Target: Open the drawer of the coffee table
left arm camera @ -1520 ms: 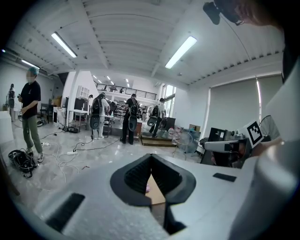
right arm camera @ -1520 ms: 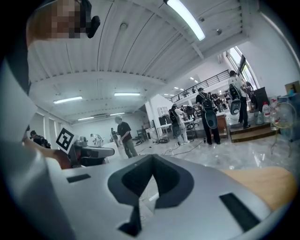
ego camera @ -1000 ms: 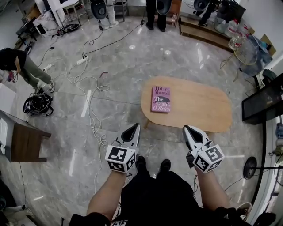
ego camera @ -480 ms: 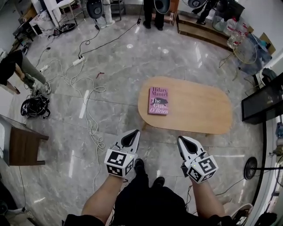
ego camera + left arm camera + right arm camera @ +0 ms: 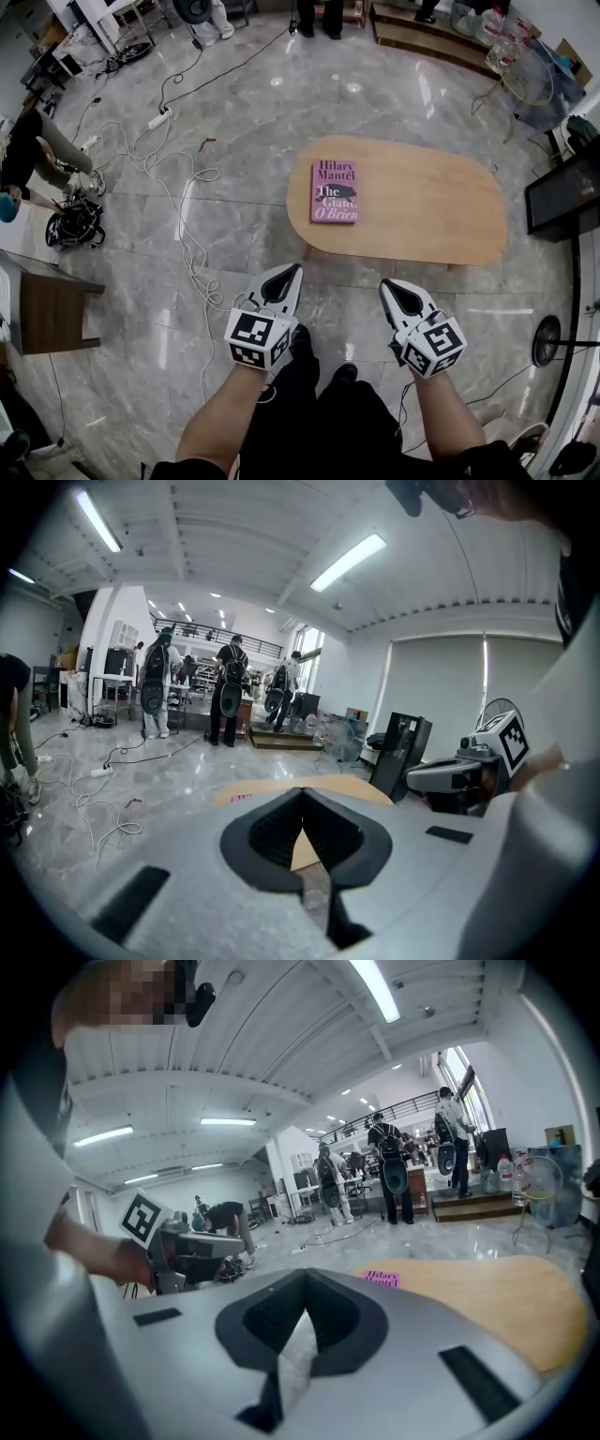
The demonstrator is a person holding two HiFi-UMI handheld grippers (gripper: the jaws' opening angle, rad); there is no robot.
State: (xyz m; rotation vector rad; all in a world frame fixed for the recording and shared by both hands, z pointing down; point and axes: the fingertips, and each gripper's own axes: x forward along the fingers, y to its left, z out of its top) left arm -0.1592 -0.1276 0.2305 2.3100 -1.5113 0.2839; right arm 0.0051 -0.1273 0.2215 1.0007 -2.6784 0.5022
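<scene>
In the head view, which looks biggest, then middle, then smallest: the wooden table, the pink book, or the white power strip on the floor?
1. Wooden table: by far the largest.
2. Pink book, lying on the table.
3. White power strip: smallest, though it lies farther from the camera, which shrinks it somewhat.

Person's left arm [image 5: 220,417] and right arm [image 5: 448,412] extend forward, side by side; left tongs [image 5: 289,274] and right tongs [image 5: 387,286] both closed, empty.

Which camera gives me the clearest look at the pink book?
Head view: the pink book lies whole, cover up, on the left end of the coffee table. The left gripper view catches only a pink sliver; the right gripper view, a thin foreshortened strip.
</scene>
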